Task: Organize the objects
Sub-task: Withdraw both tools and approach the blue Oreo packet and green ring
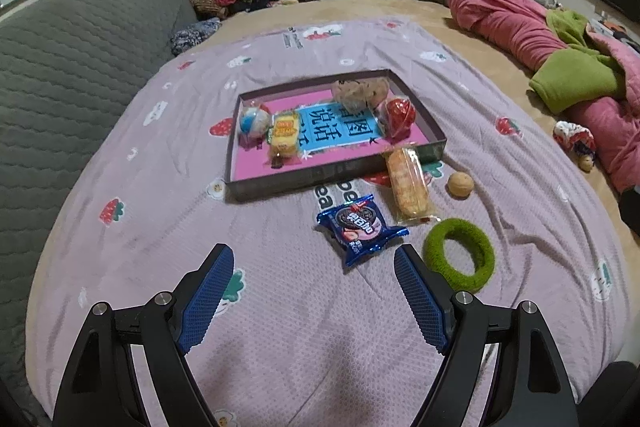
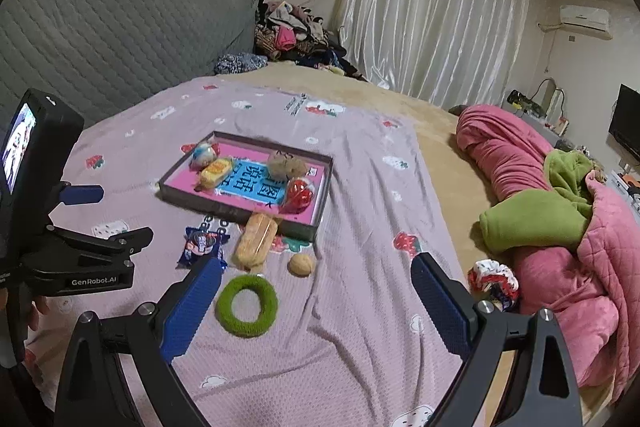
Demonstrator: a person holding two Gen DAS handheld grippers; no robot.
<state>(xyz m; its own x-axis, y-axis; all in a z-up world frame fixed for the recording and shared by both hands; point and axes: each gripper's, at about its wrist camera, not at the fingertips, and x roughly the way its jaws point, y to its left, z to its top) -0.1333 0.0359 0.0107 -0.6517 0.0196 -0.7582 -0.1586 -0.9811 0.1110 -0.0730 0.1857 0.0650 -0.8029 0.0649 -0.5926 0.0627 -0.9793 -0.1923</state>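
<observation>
A bed covered by a lilac sheet printed with strawberries is shown from two wrist cameras. The left claw is held wide open and empty above the sheet. Just ahead of its right fingertip a blue cookie packet lies flat, and a green fuzzy ring sits just outside that finger. Further ahead, a wrapped biscuit bar is propped against the near wall of a shallow box, with a walnut beside it.

The right claw is likewise spread wide, with nothing gripped; the ring lies just inside its left finger.

Several risks can be judged. The packet is thin and lies on soft cloth, so the sheet could be pinched with it. The ring might be snagged by the left claw's right finger. The bar could be knocked off the box wall, and the walnut could be rolled away.
</observation>
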